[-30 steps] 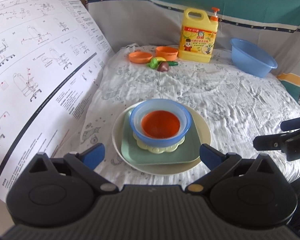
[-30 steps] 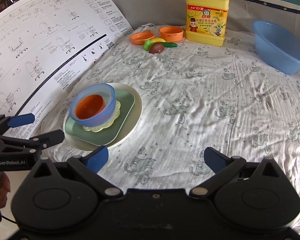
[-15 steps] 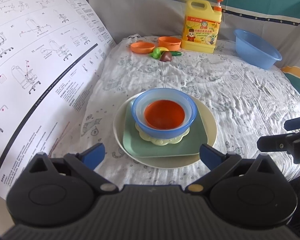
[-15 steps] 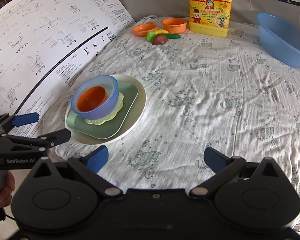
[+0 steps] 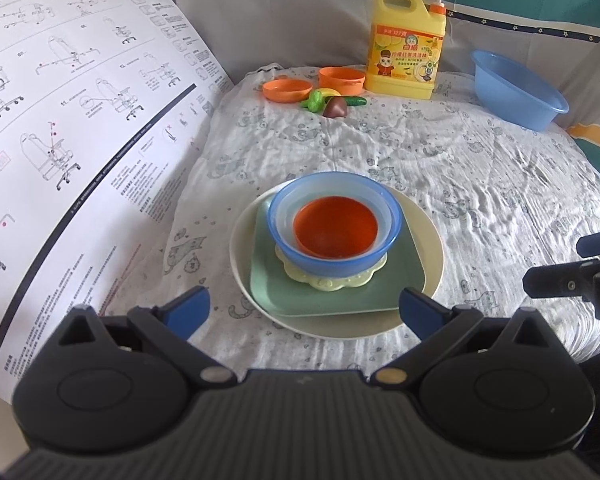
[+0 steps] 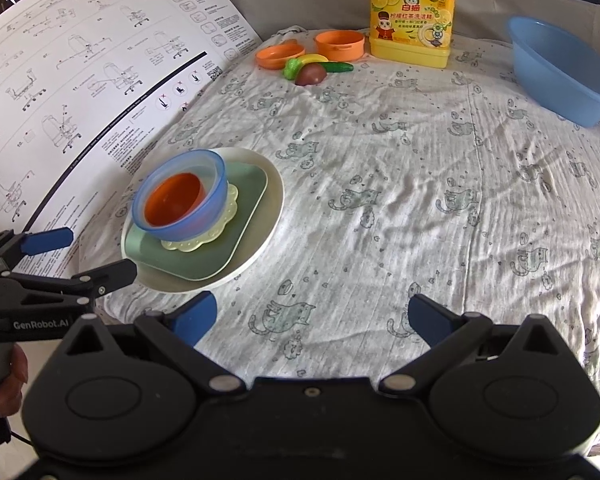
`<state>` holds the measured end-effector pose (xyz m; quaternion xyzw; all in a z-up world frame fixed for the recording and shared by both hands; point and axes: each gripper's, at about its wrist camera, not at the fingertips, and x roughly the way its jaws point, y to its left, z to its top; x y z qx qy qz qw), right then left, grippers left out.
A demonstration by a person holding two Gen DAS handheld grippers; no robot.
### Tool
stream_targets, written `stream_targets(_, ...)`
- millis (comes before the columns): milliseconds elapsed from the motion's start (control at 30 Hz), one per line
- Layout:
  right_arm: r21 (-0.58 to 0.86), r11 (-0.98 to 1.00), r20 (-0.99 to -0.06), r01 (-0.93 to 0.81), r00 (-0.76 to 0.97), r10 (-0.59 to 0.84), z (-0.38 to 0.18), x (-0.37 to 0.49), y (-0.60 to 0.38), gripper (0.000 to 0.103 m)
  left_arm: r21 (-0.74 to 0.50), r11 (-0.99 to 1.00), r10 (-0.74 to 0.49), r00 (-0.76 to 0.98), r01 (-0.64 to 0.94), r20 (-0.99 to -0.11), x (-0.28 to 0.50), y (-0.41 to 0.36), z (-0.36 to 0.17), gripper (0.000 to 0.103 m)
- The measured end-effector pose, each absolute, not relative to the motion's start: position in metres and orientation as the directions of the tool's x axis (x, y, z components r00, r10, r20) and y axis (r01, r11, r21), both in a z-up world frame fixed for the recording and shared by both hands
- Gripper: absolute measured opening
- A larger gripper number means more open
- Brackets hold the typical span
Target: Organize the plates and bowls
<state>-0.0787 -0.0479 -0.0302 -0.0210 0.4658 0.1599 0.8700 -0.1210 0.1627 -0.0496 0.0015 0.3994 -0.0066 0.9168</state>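
On the near left part of the table, which is covered with a white wrinkled cloth with small grey cat prints, stands one stack of dishes. At the bottom is a round cream plate. On it lies a square pale green plate, then a small pale yellow saucer with a wavy edge, then a blue translucent plastic bowl, and inside it sits a small orange bowl.

The left gripper hovers just before the near edge of the stack. Its blue-tipped fingers are spread wide and hold nothing. The right gripper is to the right of the stack, over the bare cloth, and its fingers are also spread wide and empty. A hand holds the handle of the left gripper at the left edge of the right wrist view.

At the far side stand a yellow detergent jug with an orange pump, an orange shallow dish, an orange round cup and some small toy vegetables. A large blue plastic basin is at the far right. A big white sheet with printed assembly drawings leans at the left.
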Motion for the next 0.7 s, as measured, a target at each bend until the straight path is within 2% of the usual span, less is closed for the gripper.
stream_targets(700,0.098,0.946,-0.827,-0.309,0.504,0.250,-0.0335,-0.0742,-0.0465,0.103,-0.002,0.999,-0.023,0.663,0.033,-0.749,-0.1151,0.1639,-0.0561,0.103)
